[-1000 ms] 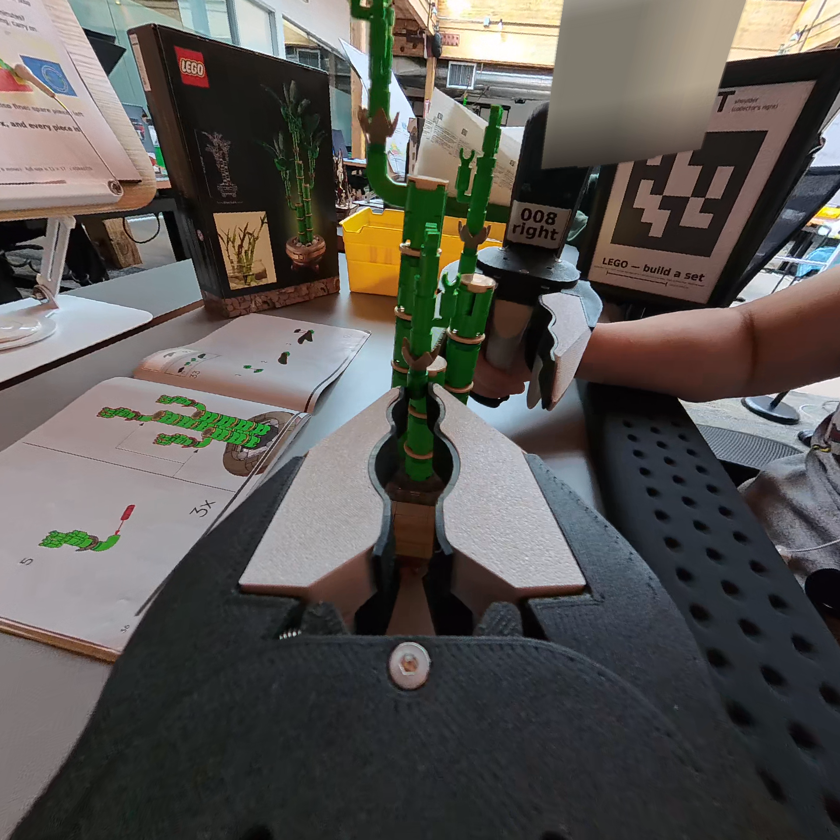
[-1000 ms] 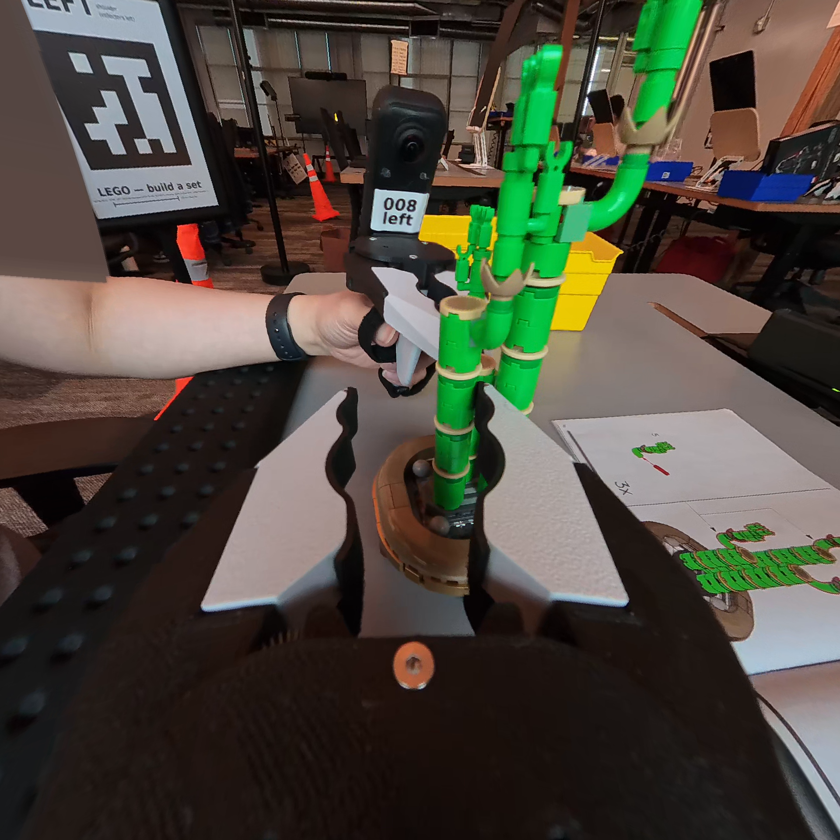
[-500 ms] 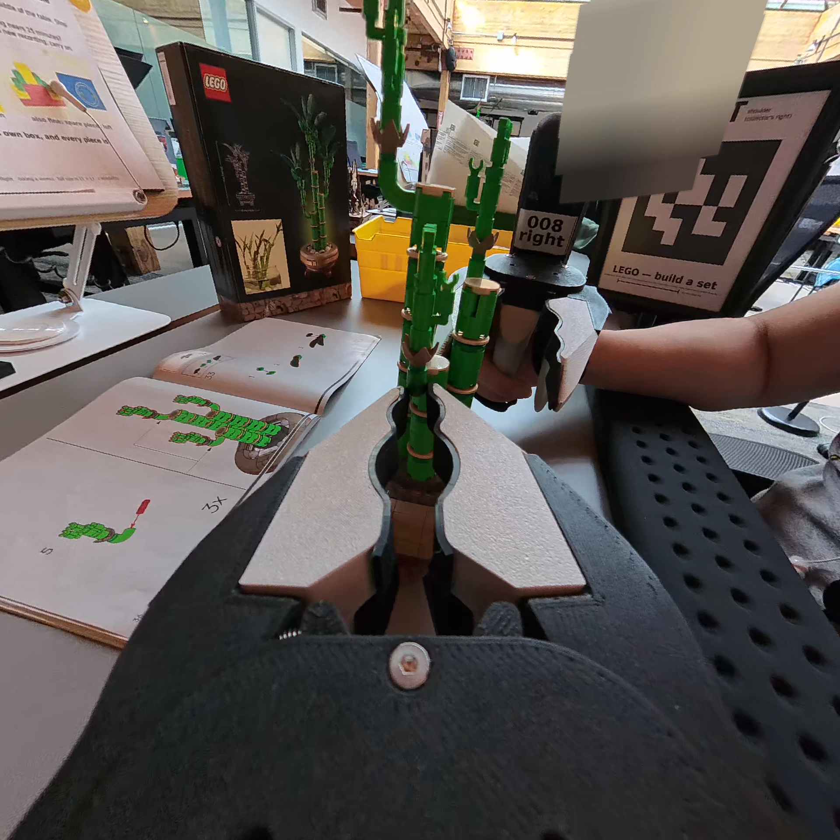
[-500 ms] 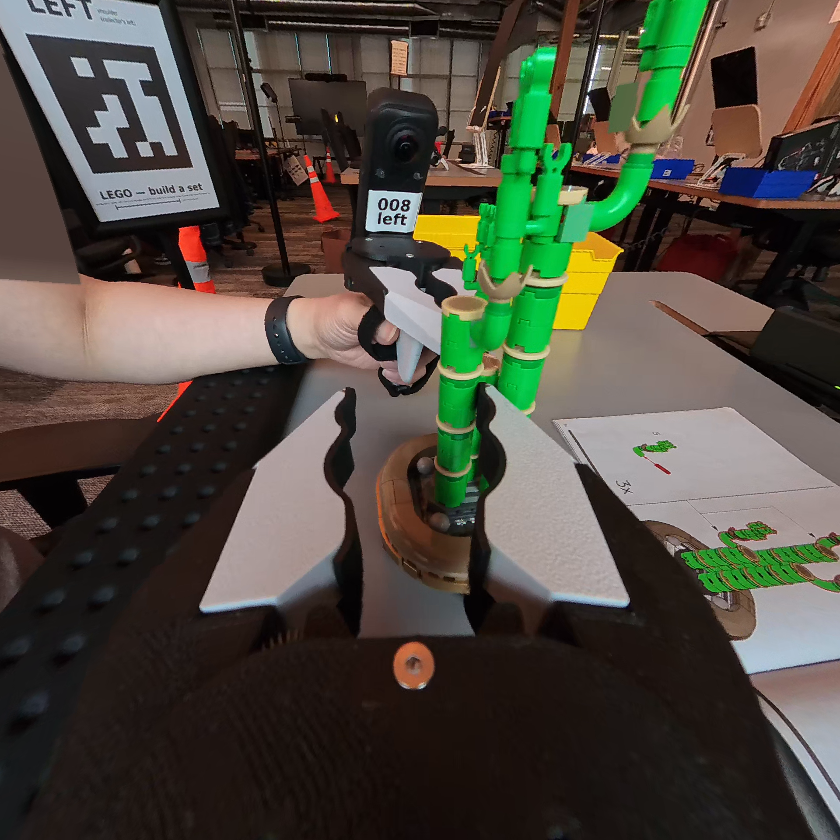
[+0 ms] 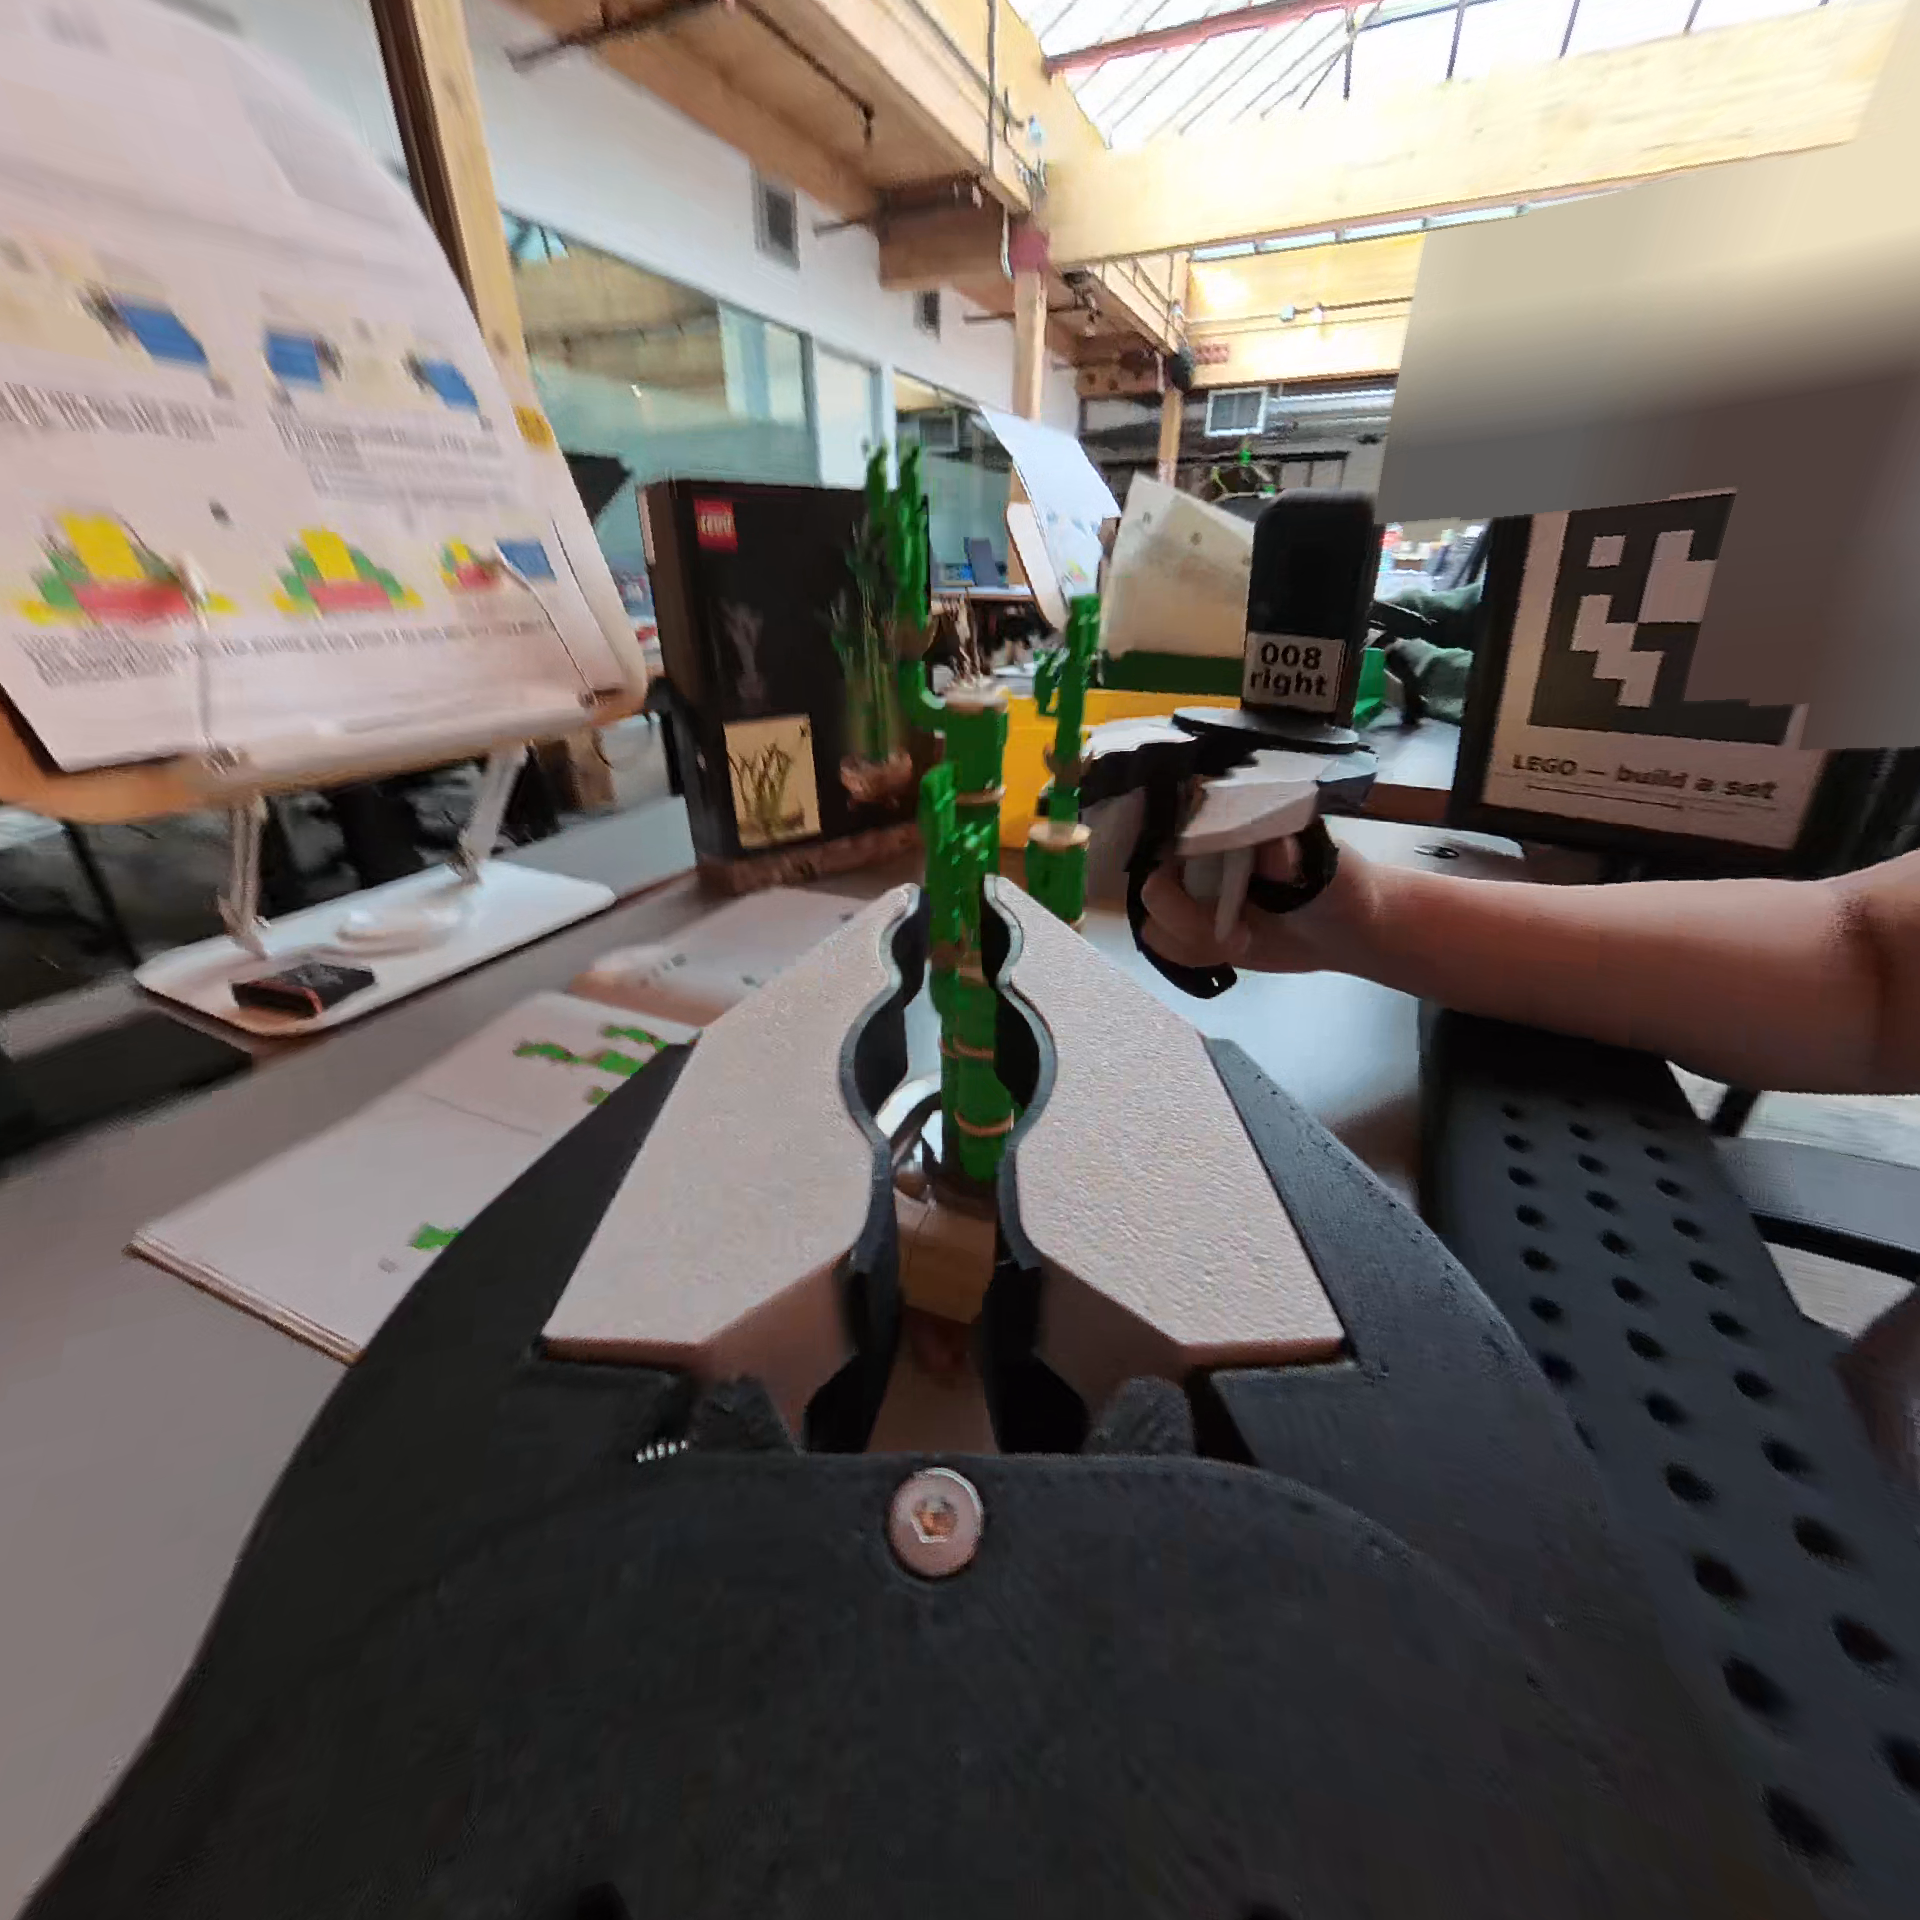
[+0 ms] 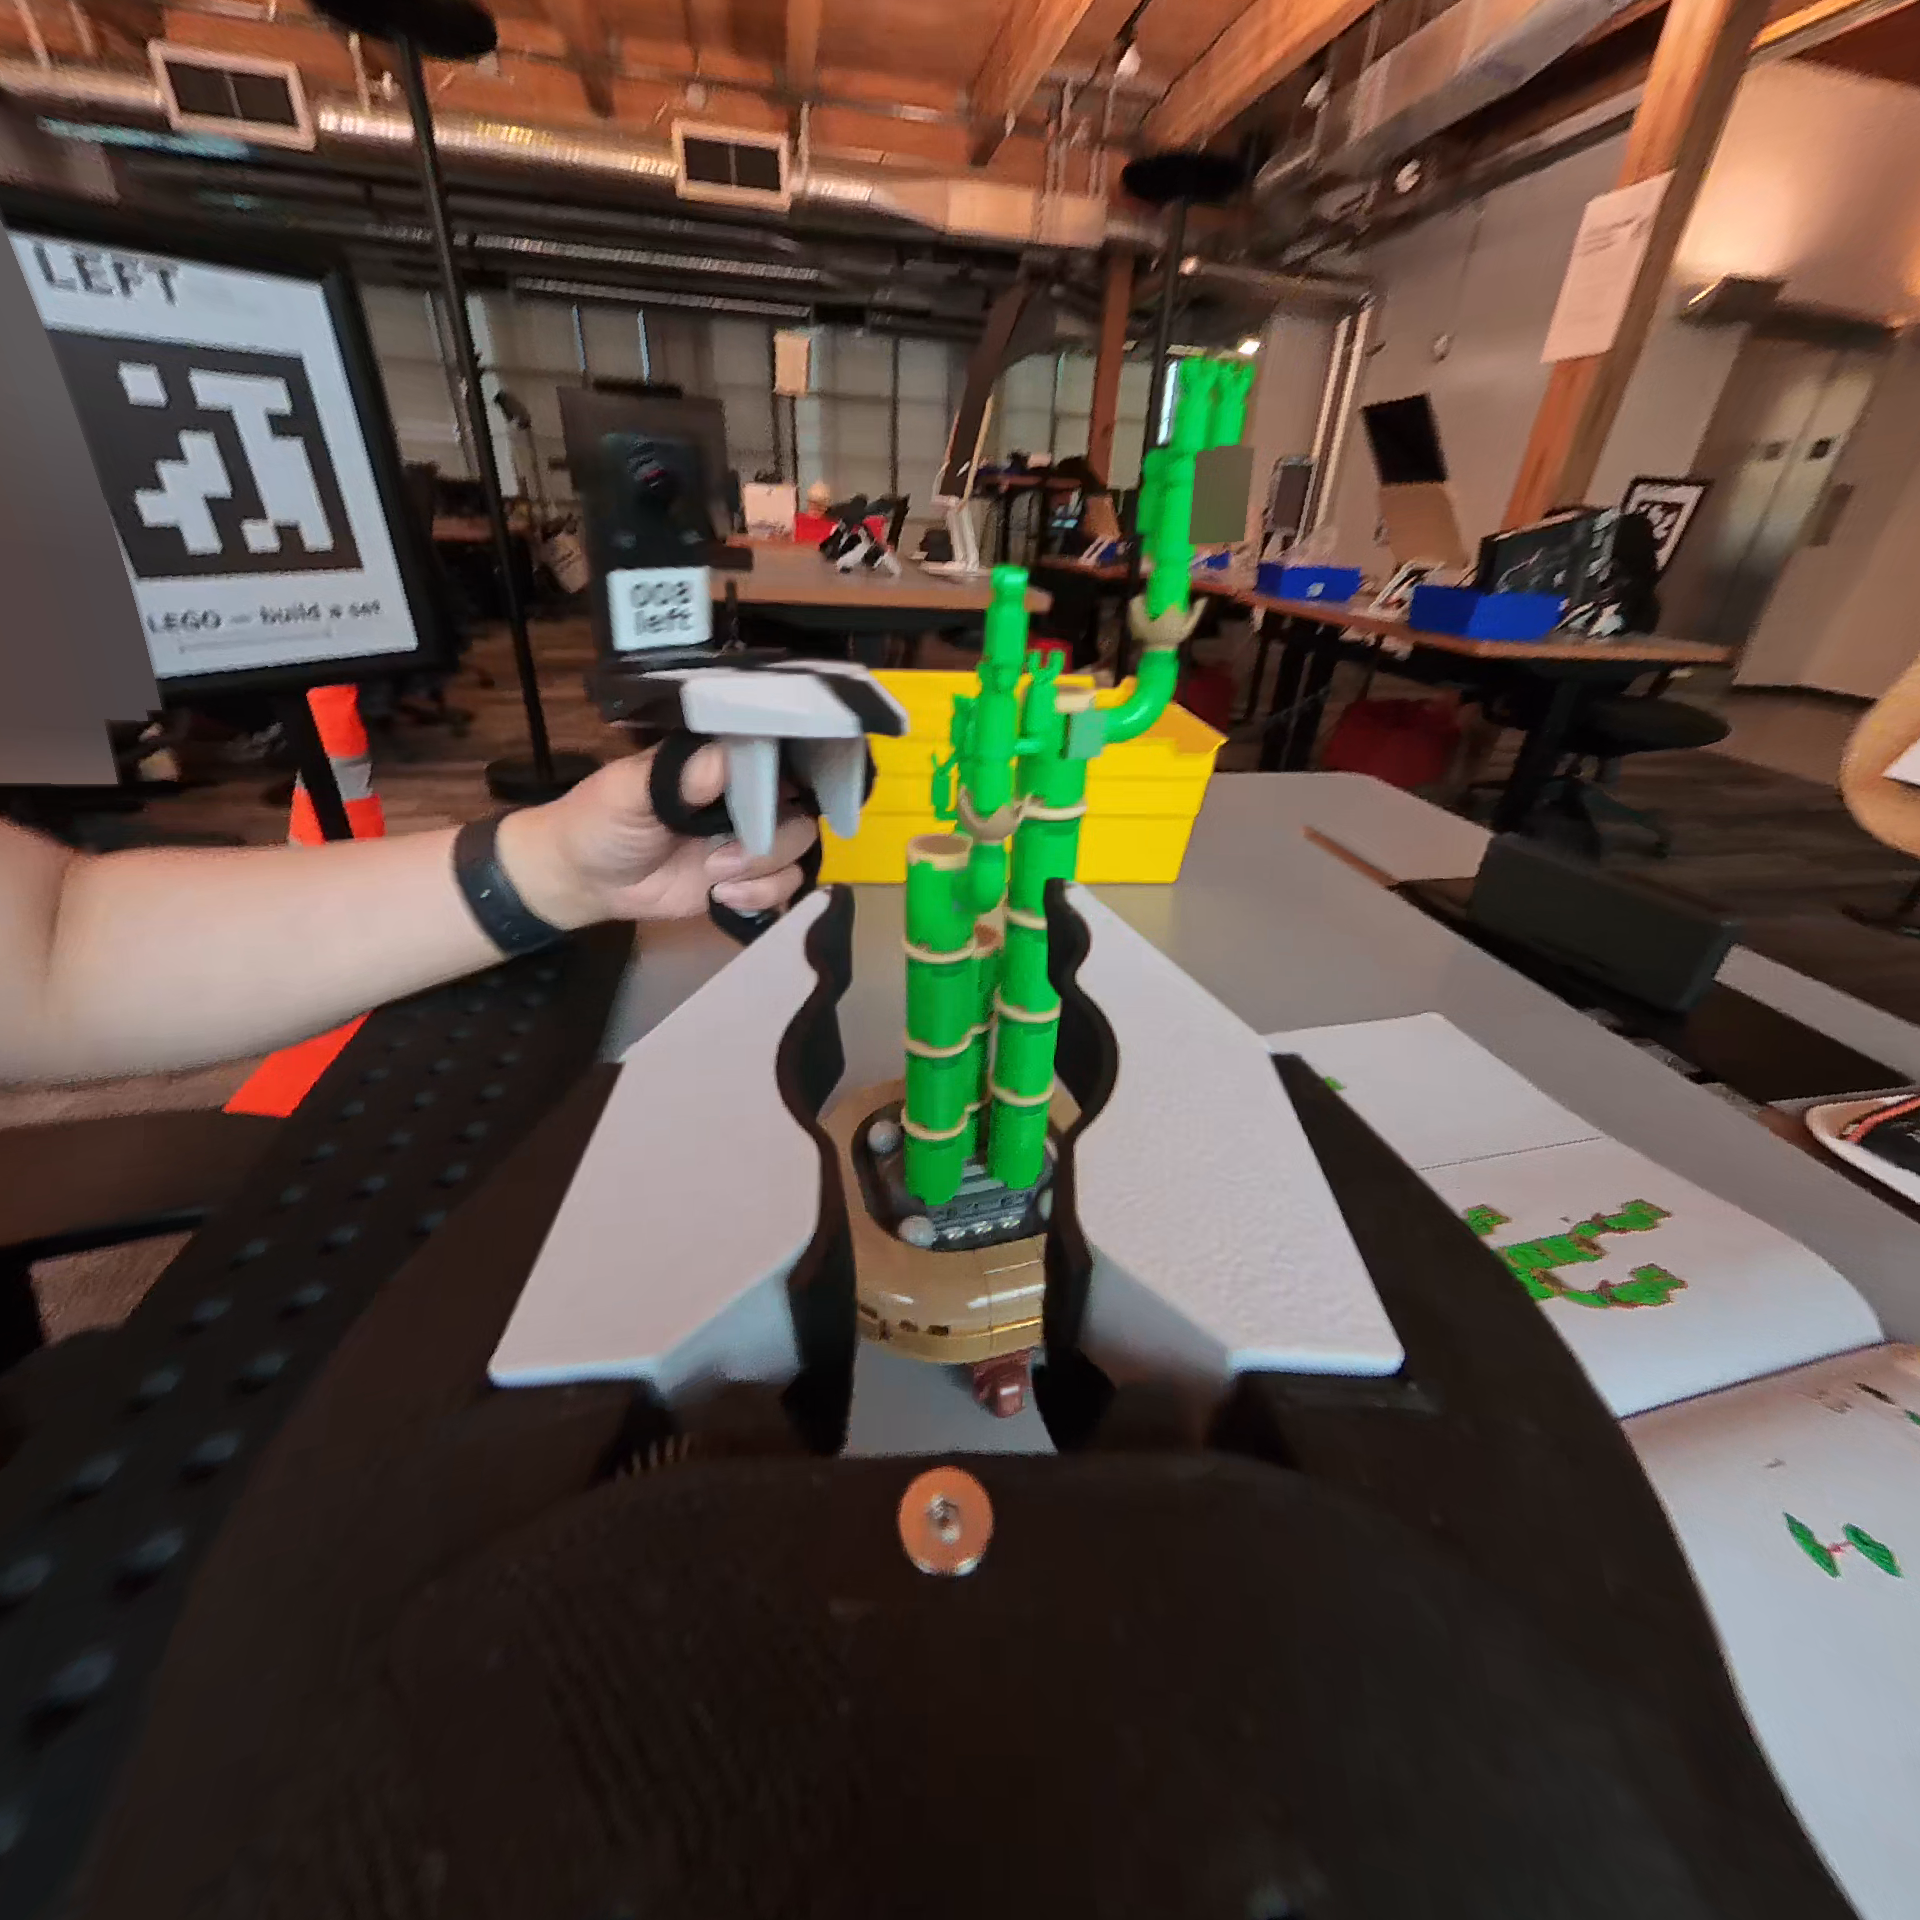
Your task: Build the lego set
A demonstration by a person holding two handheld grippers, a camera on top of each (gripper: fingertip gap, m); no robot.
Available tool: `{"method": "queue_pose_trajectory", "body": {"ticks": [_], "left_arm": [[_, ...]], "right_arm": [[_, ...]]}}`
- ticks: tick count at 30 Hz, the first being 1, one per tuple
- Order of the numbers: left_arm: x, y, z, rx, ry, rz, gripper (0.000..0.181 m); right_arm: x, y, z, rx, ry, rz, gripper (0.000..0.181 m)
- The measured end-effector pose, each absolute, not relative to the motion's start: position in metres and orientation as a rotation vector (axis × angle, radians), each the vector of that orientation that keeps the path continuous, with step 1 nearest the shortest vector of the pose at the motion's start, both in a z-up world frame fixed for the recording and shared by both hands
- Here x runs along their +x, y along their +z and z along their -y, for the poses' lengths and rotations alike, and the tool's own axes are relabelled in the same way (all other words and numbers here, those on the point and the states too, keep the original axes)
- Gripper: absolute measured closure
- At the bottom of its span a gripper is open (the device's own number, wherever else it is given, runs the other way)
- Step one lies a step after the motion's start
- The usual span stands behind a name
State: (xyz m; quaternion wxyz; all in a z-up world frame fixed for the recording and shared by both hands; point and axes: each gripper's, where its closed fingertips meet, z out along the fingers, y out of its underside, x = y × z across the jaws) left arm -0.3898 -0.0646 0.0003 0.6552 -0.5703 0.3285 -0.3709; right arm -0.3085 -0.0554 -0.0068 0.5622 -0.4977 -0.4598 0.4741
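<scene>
While upright, the bamboo model [image 6: 982,997] stands between the right hand-held gripper [image 6: 951,935] fingers.

Likely a shared workshop or lab: exposed timber ceiling beams [image 6: 1049,62], silver metal ducts [image 6: 520,135], far rows of long grey worktables [image 6: 1455,634].

A grey table [image 6: 1299,914] carries an open instruction booklet [image 5: 436,1153], a yellow bin [image 6: 1143,800], a black set box [image 5: 769,686] and a white document stand [image 5: 416,914]. The bamboo model's tan pot [image 6: 951,1304] stands beside the booklet.
</scene>
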Motion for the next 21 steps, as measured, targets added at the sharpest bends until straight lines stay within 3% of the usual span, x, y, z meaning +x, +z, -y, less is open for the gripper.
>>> {"method": "queue_pose_trajectory", "body": {"ticks": [7,21], "left_arm": [[-0.345,0.003,0.071,-1.371,-0.706,-0.8,0.154],[-0.321,-0.019,0.057,-1.506,-0.745,-0.772,0.158]], "right_arm": [[-0.314,-0.008,0.05,-1.203,1.114,1.094,0.159],[-0.319,-0.01,0.048,-1.208,1.092,1.105,0.173]]}}
